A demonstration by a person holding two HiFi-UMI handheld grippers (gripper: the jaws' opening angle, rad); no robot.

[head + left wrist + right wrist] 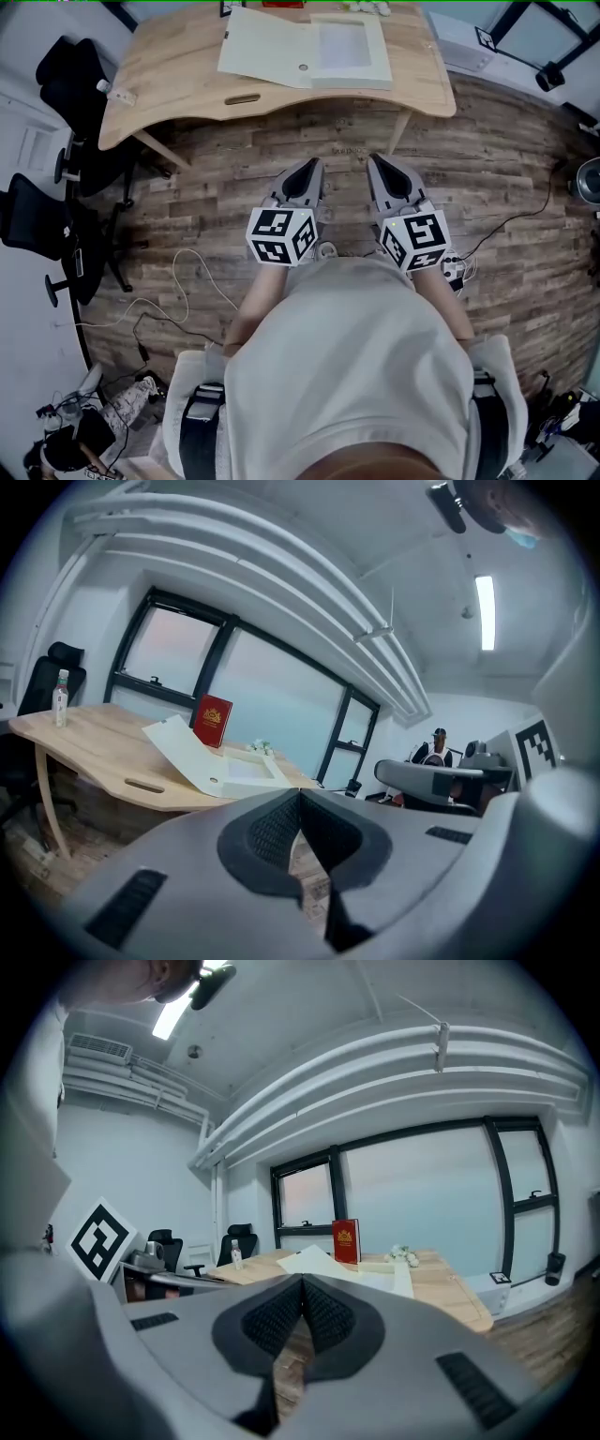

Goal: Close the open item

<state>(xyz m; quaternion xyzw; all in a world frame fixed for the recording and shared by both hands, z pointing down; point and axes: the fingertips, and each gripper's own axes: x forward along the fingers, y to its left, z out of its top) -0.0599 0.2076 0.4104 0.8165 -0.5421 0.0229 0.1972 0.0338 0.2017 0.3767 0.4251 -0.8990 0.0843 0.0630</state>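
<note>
Hovering well short of the desk, left gripper and right gripper are both pinched together and empty, the open white box lies on its far half, so shoving its lid closed-jawed could slide the box instead.

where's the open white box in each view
Head view: box at top centre, on the desk, lid open to the left.
Left gripper view: box left of centre, lid tilted up to the left.
Right gripper view: box just right of centre.
Shared landmark: the red book behind the box; in the head view it is only a red sliver at the top edge.
</note>
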